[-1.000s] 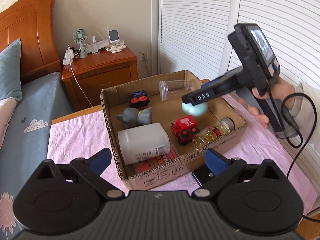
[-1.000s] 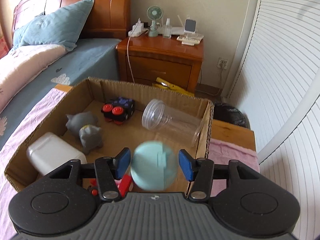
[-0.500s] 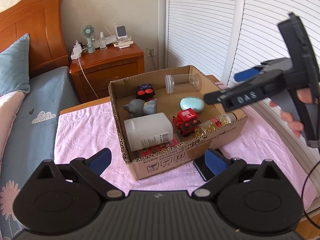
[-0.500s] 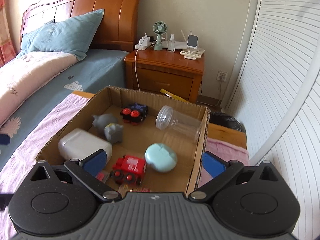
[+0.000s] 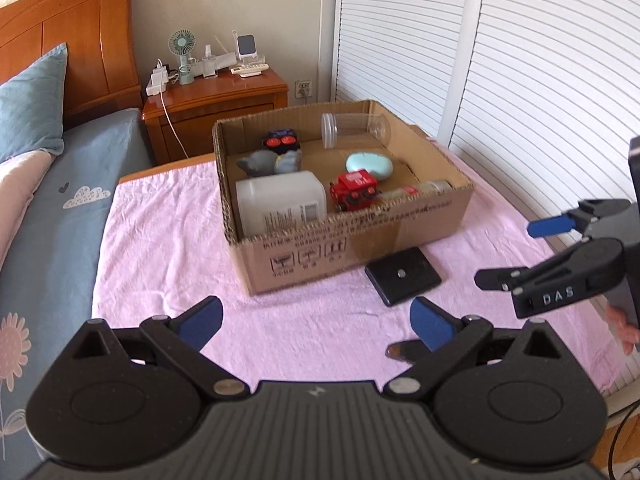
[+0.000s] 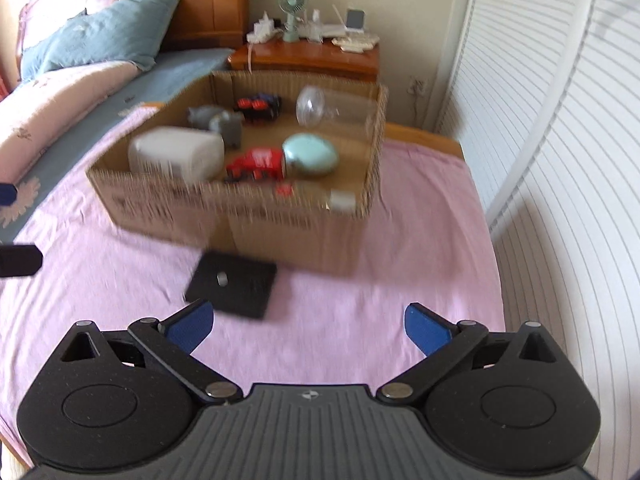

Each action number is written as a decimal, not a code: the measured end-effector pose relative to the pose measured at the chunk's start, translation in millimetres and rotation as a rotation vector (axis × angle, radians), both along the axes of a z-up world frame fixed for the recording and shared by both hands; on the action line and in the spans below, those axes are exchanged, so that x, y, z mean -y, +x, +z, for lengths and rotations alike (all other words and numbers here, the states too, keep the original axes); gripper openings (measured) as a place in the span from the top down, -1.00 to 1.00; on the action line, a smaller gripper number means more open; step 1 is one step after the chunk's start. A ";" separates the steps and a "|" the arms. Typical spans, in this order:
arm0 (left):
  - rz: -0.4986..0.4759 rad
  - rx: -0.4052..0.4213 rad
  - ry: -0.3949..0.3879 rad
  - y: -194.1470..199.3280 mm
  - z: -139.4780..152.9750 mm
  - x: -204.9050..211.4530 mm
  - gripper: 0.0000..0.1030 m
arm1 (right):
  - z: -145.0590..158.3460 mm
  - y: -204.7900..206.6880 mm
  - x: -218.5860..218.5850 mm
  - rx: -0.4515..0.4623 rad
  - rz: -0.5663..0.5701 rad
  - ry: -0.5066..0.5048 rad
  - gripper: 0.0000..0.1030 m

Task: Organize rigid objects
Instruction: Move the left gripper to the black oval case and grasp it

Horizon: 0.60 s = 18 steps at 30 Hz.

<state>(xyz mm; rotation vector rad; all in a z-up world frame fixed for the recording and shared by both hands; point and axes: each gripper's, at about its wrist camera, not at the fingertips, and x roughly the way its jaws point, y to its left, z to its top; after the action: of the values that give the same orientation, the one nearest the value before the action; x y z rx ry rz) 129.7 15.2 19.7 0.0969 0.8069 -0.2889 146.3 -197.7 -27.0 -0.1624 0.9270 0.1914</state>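
Observation:
A cardboard box (image 5: 360,236) (image 6: 256,220) sits on the pink cloth. It holds a pale blue oval case (image 5: 369,165) (image 6: 310,155), a red toy car (image 5: 354,195), a white bottle (image 5: 280,202), a grey figure (image 5: 268,161), a clear jar (image 5: 354,128) and other items. A black flat plate (image 5: 402,276) (image 6: 232,284) lies on the cloth in front of the box. My left gripper (image 5: 316,320) is open and empty, back from the box. My right gripper (image 6: 306,322) is open and empty, just behind the plate; it also shows in the left wrist view (image 5: 516,254).
A bed with a blue pillow (image 5: 28,108) runs along the left. A wooden nightstand (image 5: 216,108) with a fan and chargers stands behind the box. White louvred doors (image 5: 520,60) fill the right side. A dark brown small object (image 5: 400,351) lies near my left finger.
My right gripper let the pale blue case go into the box, opened, and pulled back and down toward the black plate. My left gripper also drew back from the box.

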 end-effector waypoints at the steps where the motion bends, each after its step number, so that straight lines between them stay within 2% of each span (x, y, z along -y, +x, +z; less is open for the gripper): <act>1: -0.001 -0.006 0.002 -2.6 -5.4 1.4 -0.93 | -6.0 -5.8 1.5 -0.013 -0.008 -0.007 -1.00; 5: -0.012 -0.061 -0.023 -9.5 -26.2 5.5 -0.93 | -28.2 -25.0 5.4 -0.065 -0.047 -0.040 -1.00; 11: -0.037 -0.106 -0.028 -18.4 -46.8 14.5 -0.93 | -45.1 -31.9 -6.0 -0.098 -0.022 -0.062 -1.00; 18: -0.066 -0.140 -0.013 -21.9 -64.4 26.6 -0.93 | -45.7 -20.2 -15.7 -0.087 -0.008 0.007 -1.00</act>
<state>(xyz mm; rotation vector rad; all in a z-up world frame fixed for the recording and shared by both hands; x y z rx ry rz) 107.8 -11.5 -44.6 0.0921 0.9421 -0.3656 126.2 -182.0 -72.7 -0.1446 1.0133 0.1951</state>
